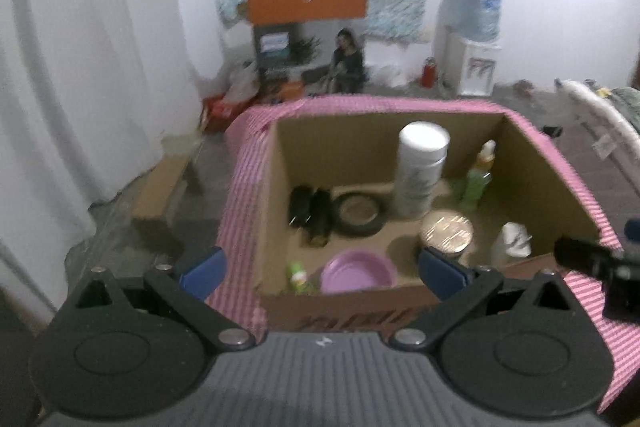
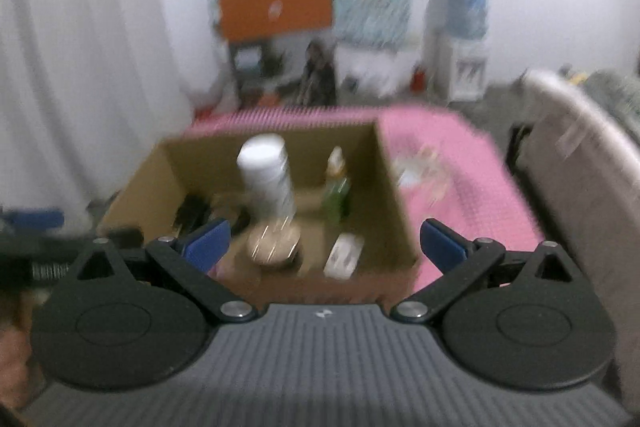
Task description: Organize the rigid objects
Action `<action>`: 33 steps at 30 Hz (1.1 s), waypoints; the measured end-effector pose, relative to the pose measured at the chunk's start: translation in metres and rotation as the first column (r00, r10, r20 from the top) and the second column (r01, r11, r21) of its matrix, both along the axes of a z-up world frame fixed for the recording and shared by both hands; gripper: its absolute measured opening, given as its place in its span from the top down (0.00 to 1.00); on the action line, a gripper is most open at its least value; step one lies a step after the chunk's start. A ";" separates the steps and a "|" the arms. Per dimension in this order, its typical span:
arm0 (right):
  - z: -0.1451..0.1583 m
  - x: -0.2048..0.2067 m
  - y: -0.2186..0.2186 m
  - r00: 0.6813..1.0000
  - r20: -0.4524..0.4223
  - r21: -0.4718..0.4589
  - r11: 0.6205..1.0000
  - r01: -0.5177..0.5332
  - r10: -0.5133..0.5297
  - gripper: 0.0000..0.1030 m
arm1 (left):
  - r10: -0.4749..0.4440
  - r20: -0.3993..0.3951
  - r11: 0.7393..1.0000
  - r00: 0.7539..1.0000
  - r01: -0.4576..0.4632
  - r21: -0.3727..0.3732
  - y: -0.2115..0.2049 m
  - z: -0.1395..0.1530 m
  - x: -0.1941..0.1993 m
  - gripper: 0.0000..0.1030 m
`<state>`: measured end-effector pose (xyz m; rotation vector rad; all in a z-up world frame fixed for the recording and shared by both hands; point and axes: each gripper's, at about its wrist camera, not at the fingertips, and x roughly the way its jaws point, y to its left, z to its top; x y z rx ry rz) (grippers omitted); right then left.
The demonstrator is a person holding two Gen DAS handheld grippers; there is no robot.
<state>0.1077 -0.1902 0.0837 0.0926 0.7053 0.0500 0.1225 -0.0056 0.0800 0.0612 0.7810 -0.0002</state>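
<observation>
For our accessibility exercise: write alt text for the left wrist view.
An open cardboard box on a pink striped cloth holds a tall white bottle, green bottle, purple bowl and black ring. The left claw hangs open before it.

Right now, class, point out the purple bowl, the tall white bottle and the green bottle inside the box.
purple bowl [image 1: 357, 271]: left wrist view, on its inner hollow.
tall white bottle [image 1: 423, 141]: left wrist view, on its flat cap.
green bottle [image 1: 477, 183]: left wrist view, on its body.
</observation>
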 end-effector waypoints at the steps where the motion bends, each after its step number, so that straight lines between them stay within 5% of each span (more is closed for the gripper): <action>1: -0.006 0.002 0.003 1.000 -0.023 0.007 1.000 -0.017 0.017 0.01 | 0.010 -0.015 1.000 1.000 -0.010 -0.008 0.004 -0.002 0.000 0.00; 10: -0.016 0.017 0.036 0.994 -0.069 -0.001 0.996 -0.091 0.091 0.01 | 0.022 -0.035 0.999 0.999 -0.023 -0.030 0.015 -0.002 -0.003 0.00; 33: -0.021 0.022 0.021 0.993 -0.100 0.009 0.998 -0.056 0.057 0.01 | 0.012 -0.063 1.000 0.998 -0.013 -0.005 0.005 -0.008 0.002 0.00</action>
